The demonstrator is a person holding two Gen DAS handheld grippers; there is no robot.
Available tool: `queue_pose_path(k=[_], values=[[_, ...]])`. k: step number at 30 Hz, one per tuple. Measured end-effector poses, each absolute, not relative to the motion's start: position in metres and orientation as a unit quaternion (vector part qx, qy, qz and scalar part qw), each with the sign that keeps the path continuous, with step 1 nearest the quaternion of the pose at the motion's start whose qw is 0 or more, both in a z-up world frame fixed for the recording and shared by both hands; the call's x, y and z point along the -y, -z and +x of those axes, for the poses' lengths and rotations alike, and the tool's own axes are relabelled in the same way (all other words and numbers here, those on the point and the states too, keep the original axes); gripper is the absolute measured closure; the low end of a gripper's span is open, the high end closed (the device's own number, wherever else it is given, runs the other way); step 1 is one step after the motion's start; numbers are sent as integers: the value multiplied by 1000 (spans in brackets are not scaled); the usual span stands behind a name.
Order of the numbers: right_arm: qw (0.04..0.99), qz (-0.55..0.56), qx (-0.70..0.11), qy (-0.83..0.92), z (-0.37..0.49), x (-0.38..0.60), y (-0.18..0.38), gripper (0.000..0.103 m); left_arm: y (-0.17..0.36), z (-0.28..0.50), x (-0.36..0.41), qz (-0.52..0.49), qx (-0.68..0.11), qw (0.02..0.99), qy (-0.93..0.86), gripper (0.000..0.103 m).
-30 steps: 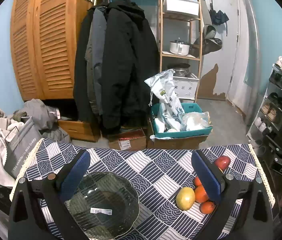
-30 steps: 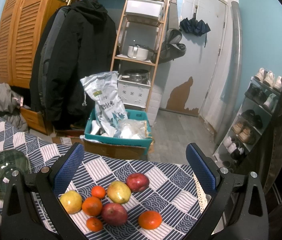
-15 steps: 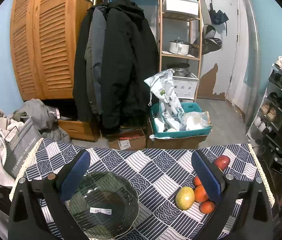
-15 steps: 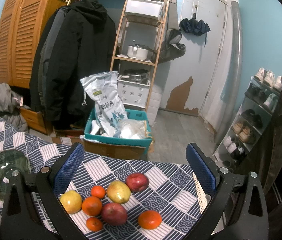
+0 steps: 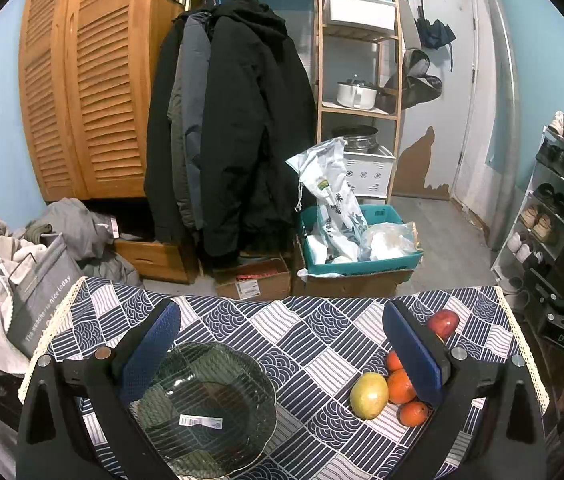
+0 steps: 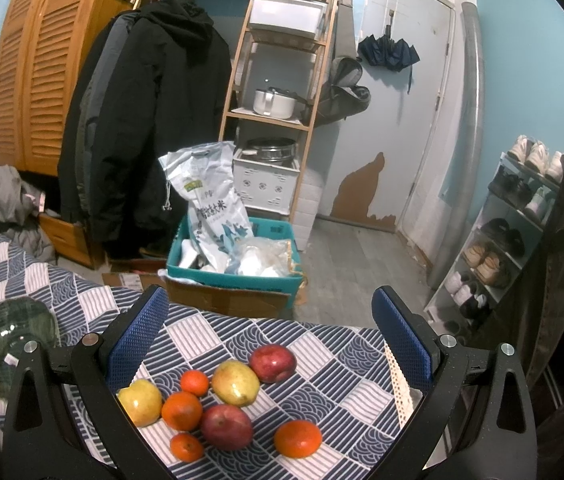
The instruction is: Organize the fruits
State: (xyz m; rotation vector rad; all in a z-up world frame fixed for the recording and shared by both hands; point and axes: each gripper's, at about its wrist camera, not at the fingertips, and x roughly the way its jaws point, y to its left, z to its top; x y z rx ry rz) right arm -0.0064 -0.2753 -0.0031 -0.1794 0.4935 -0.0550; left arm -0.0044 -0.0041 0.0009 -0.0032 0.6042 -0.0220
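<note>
Both my claws are spread wide, gripping nothing. Left claw (image 5: 279, 346) hangs over the table (image 5: 306, 332), its left pad above the glass bowl (image 5: 205, 410). Right claw (image 6: 269, 334) hangs over the fruit cluster (image 6: 217, 396): apples, oranges, yellow ones, all loose on the cloth, well apart from the bowl.
</note>
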Motion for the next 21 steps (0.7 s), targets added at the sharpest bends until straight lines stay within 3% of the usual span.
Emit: queue_pose_path(k=[21], values=[[963, -84, -253, 38, -11, 292, 11, 3, 5, -3, 21, 5, -305, 952, 17, 1]])
